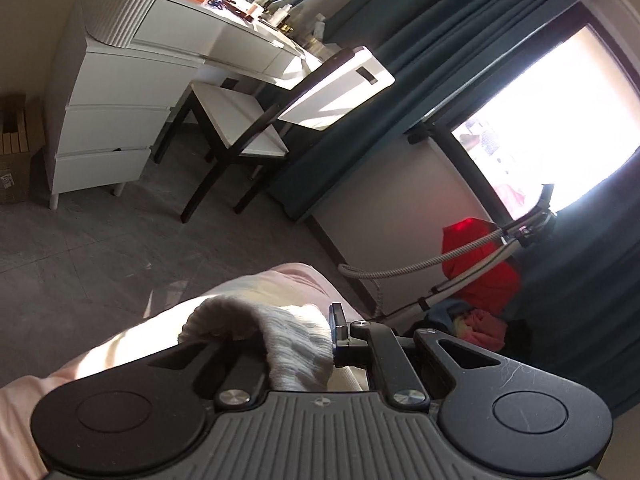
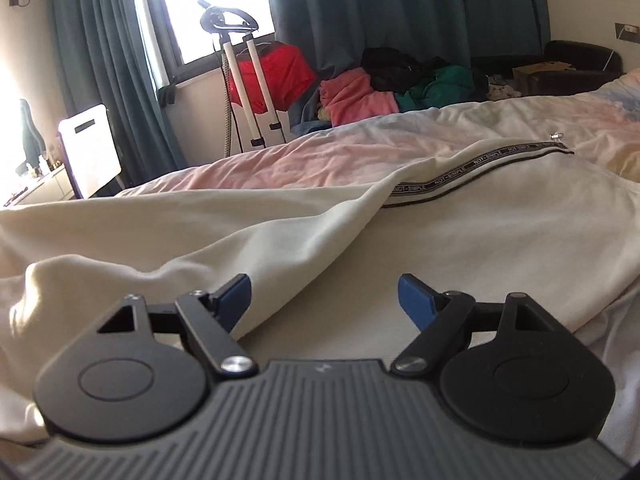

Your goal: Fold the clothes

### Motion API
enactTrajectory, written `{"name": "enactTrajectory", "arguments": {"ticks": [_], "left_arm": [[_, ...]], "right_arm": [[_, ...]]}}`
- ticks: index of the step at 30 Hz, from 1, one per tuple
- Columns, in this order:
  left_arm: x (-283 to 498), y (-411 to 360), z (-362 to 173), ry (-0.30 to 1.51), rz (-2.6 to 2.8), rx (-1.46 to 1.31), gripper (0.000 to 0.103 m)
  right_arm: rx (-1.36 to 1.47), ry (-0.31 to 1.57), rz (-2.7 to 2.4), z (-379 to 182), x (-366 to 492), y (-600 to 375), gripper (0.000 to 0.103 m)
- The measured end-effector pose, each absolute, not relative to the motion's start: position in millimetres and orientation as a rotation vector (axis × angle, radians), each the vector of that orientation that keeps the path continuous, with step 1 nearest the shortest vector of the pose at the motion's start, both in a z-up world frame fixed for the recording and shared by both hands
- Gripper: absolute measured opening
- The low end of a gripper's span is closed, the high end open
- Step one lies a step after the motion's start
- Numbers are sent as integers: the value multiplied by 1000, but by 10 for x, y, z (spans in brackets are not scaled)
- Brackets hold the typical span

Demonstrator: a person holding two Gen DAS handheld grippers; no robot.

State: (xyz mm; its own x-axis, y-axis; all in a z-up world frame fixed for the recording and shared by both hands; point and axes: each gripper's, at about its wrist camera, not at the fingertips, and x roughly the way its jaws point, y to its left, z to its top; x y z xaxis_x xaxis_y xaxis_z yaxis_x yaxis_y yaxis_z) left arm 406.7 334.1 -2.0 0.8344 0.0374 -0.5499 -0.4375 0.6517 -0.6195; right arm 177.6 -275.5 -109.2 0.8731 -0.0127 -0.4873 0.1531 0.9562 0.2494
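A cream garment (image 2: 440, 240) with a black lettered zip tape (image 2: 472, 170) lies spread on the bed (image 2: 320, 152). In the left wrist view its white ribbed edge (image 1: 292, 356) bunches up between the fingers of my left gripper (image 1: 304, 338), which is shut on it and held above the bed's corner. One blue pad (image 1: 338, 326) shows at the fabric's right; the other finger is hidden by the cloth. My right gripper (image 2: 326, 300) hovers low over the garment's flat cream front, open, with nothing between its blue pads (image 2: 416, 300).
A white dresser (image 1: 120, 92) and a dark-legged chair (image 1: 240, 128) stand on the grey floor beyond the bed's corner. A garment steamer (image 2: 248, 80), a red cloth (image 2: 288, 68) and a pile of clothes (image 2: 400, 80) sit by the curtained window. There is a cardboard box (image 1: 16, 148) at the far left.
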Motion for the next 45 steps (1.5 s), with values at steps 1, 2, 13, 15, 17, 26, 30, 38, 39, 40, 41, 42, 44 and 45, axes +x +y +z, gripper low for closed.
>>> {"name": "enactTrajectory", "arguments": {"ticks": [1, 2, 13, 15, 17, 26, 30, 38, 39, 40, 41, 42, 44, 45], "left_arm": [[4207, 3312, -118, 563, 307, -805, 7], [4346, 3276, -241, 608, 321, -780, 7], [4377, 3088, -556, 757, 350, -585, 87], [4189, 3061, -404, 773, 365, -573, 89], [3970, 3008, -240, 781, 355, -570, 89], [2452, 2399, 314, 725, 274, -562, 99], [1668, 2150, 115, 744, 208, -711, 99], [1129, 2231, -909, 917, 259, -1162, 92], [1146, 2301, -1049, 922, 267, -1219, 83], [1162, 2364, -1178, 923, 268, -1275, 80], [1188, 2408, -1263, 919, 255, -1310, 80], [1222, 2442, -1321, 914, 233, -1327, 80], [1294, 2482, -1312, 897, 202, -1299, 78], [1330, 2497, -1289, 887, 188, -1275, 75]], "right_arm": [[295, 503, -91, -1102, 1803, -2777, 82], [292, 503, -93, -1120, 1838, -2787, 82], [269, 520, -54, -1331, 2114, -2802, 82], [268, 516, -49, -1304, 2091, -2787, 82], [264, 499, -46, -1256, 2037, -2770, 82], [200, 428, -41, -987, 1699, -2721, 82], [199, 426, -48, -921, 1567, -2753, 82], [226, 463, -46, -864, 1292, -2825, 82], [246, 473, -37, -869, 1267, -2846, 82], [265, 483, -28, -873, 1243, -2867, 82], [284, 492, -25, -879, 1228, -2889, 82], [302, 500, -22, -885, 1214, -2910, 82], [329, 510, -18, -893, 1192, -2942, 82], [338, 513, -16, -897, 1185, -2954, 82]]}}
